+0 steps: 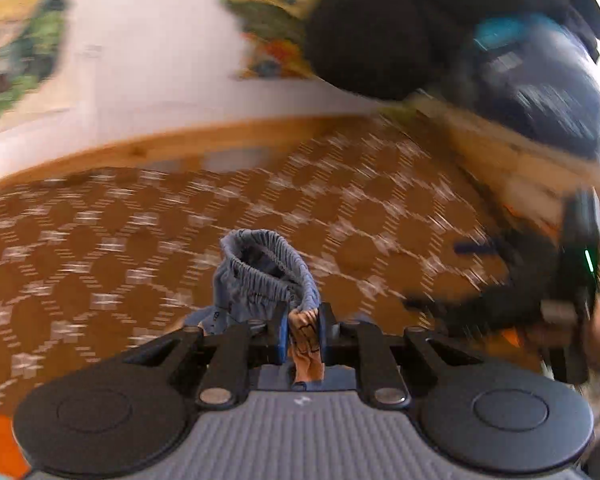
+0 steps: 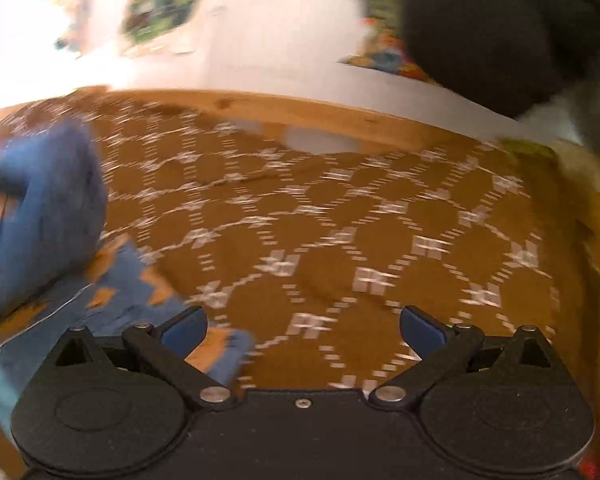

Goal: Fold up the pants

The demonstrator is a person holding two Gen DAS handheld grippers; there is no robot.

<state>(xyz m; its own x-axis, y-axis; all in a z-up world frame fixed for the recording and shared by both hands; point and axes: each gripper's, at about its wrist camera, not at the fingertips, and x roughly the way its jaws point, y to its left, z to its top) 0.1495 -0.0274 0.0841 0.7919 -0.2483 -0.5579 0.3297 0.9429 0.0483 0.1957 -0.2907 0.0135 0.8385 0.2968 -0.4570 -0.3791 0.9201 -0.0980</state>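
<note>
We hold the left gripper [image 1: 303,330] clamped on a bunched fold of the blue and orange pants [image 1: 266,280], whose gathered elastic waistband hangs open just beyond the fingers, lifted over the brown patterned bedspread [image 1: 148,216]. Our right gripper [image 2: 303,326] stands wide apart with nothing between its blue pads [image 2: 422,330]; in its view the pants trail at the left, blurred, partly lying on the bedspread.
</note>
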